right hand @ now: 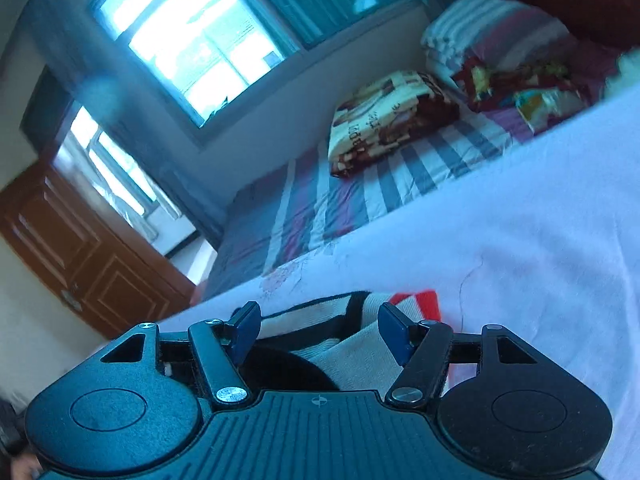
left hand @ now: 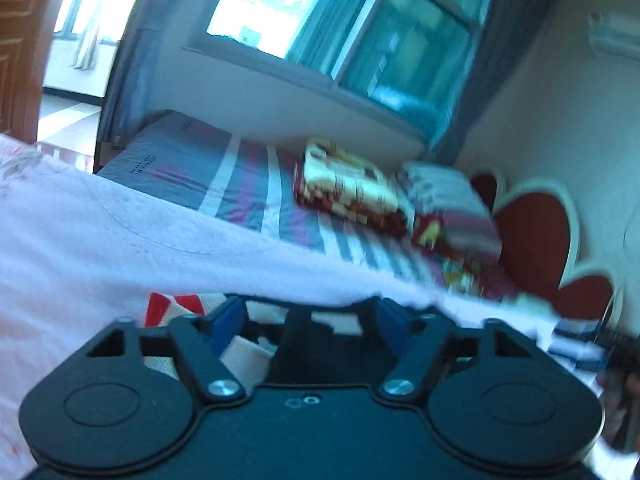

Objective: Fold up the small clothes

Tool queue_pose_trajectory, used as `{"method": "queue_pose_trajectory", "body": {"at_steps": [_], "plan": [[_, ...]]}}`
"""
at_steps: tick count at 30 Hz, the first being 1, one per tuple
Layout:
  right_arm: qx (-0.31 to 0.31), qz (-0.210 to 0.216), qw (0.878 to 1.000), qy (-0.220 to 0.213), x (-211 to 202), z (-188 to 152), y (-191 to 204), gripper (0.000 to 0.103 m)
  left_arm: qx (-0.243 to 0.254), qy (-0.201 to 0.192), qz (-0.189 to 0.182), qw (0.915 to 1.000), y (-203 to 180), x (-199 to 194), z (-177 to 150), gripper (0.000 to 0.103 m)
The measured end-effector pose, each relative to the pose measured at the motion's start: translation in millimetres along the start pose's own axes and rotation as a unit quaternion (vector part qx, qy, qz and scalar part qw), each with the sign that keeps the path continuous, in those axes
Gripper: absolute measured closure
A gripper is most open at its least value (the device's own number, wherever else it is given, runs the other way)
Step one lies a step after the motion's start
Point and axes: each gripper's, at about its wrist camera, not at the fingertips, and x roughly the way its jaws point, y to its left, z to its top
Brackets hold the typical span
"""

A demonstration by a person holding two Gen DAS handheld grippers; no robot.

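Note:
A small garment, cream with red stripes and black trim, lies on a white sheet just below both grippers. In the left wrist view its red-striped part (left hand: 176, 308) shows behind my left gripper (left hand: 308, 320), whose blue fingers stand wide apart. In the right wrist view the garment (right hand: 352, 344) lies between and under the blue fingers (right hand: 394, 334) of my right gripper (right hand: 320, 330), which is open too. Neither gripper holds anything. Most of the garment is hidden by the gripper bodies.
The white sheet (left hand: 120, 232) covers the near surface. Beyond it is a striped bed (right hand: 320, 200) with a folded patterned blanket (right hand: 384, 120), stacked pillows (right hand: 492, 36) and a red headboard (left hand: 536, 232). A window (right hand: 192, 40) and wooden door (right hand: 80, 256) stand behind.

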Motion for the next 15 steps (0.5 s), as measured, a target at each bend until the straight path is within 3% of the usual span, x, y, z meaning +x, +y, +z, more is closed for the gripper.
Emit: {"method": "queue_pose_trajectory", "body": {"at_steps": [5, 6, 8, 9, 10, 11, 15], "plan": [[-0.134, -0.058, 0.988, 0.055, 44, -19, 38, 0.039, 0.063, 0.09, 0.037, 0.9933, -10, 30, -4, 0.051], [-0.163, -0.07, 0.982, 0.065, 55, -24, 42, 0.05, 0.075, 0.1, 0.046, 0.9911, -14, 34, -8, 0.052], [-0.212, -0.098, 0.969, 0.081, 74, -41, 47, 0.065, 0.111, 0.096, 0.064, 0.9871, -21, 35, -15, 0.059], [-0.234, -0.106, 0.963, 0.077, 77, -48, 49, 0.076, 0.121, 0.093, 0.07, 0.9858, -25, 36, -17, 0.076], [-0.247, -0.102, 0.961, 0.072, 79, -53, 51, 0.088, 0.129, 0.088, 0.073, 0.9851, -26, 35, -18, 0.101], [-0.251, -0.107, 0.96, 0.063, 77, -54, 54, 0.1, 0.127, 0.083, 0.067, 0.9862, -27, 31, -18, 0.1], [-0.211, -0.108, 0.971, -0.02, 61, -37, 51, 0.1, 0.129, 0.006, 0.079, 0.9885, -33, 12, -9, 0.1]]}}
